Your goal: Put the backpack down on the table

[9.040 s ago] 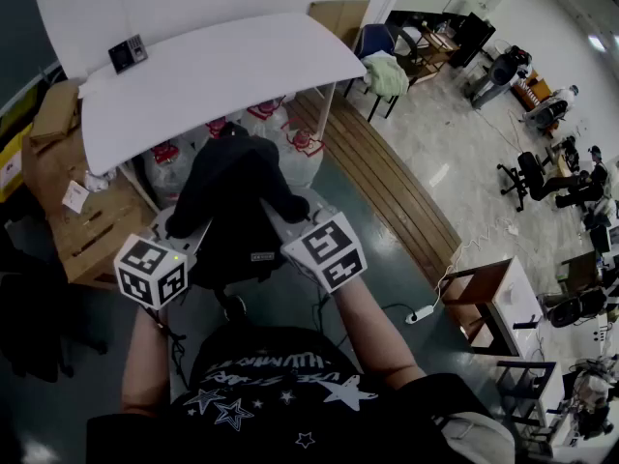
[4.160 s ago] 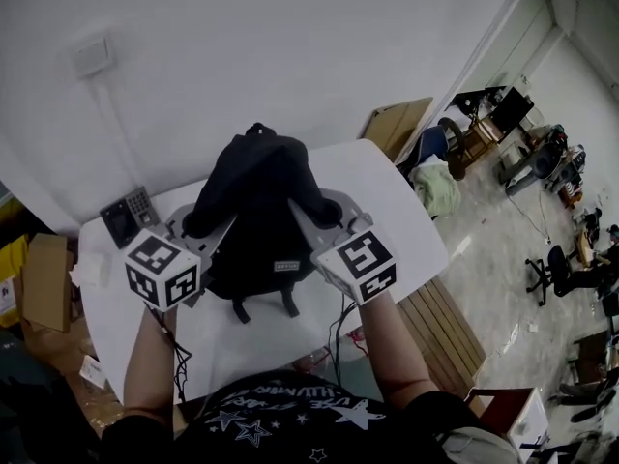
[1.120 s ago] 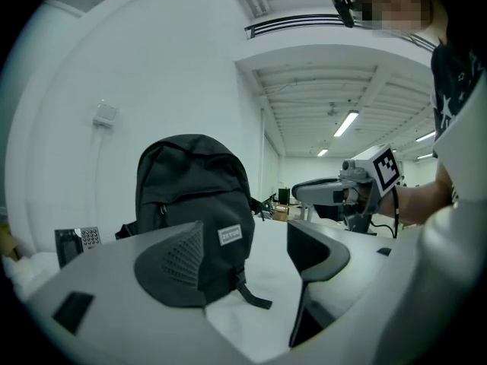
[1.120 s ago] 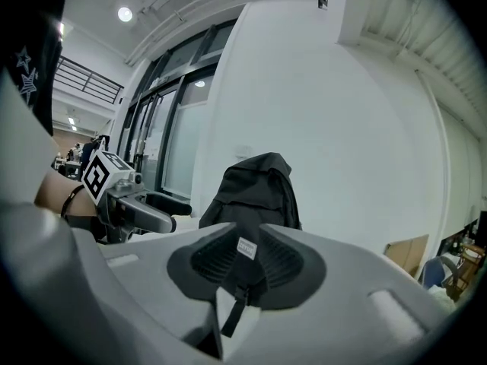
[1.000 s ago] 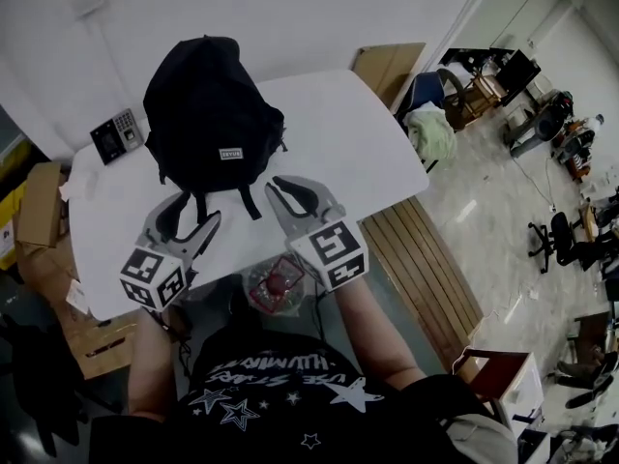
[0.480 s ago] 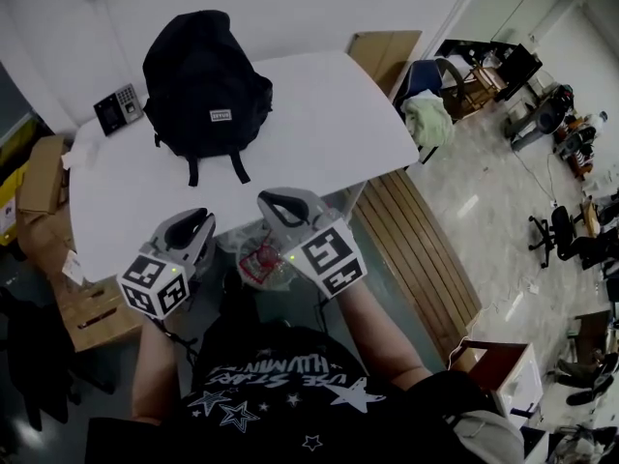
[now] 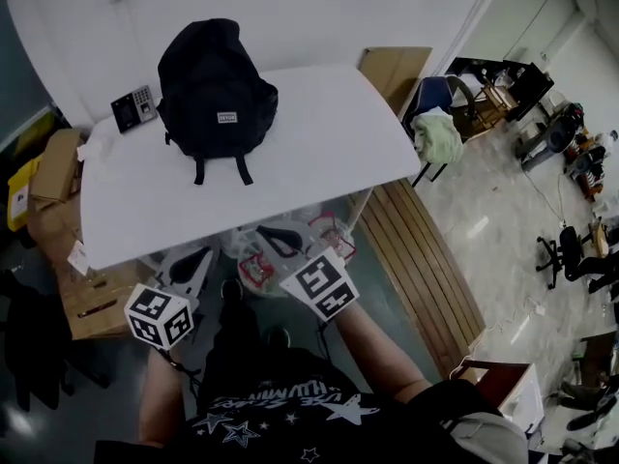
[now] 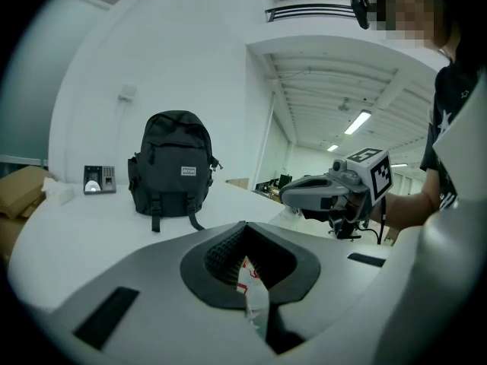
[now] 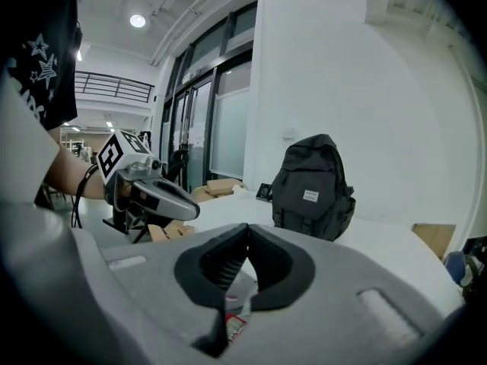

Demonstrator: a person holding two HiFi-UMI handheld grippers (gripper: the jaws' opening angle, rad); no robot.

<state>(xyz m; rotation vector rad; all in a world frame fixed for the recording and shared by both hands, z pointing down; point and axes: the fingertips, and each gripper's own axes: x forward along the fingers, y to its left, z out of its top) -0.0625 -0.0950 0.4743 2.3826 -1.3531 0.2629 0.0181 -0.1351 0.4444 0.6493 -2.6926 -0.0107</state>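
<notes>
Both grippers have drawn back past the near edge of the white table [image 7: 329, 133]. The left gripper [image 7: 196, 257] and right gripper [image 7: 263, 233] are empty, jaws together. The black fabric backpack [image 7: 217, 90] stands upright near the back left corner, so the task looks done. Clear plastic bags [image 7: 253, 269] below hold red-printed packs.

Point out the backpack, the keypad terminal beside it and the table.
backpack [image 7: 215, 75]: head view, front panel above the label.
keypad terminal [image 7: 132, 108]: head view, its face.
table [image 7: 319, 133]: head view, bare top right of the backpack.
</notes>
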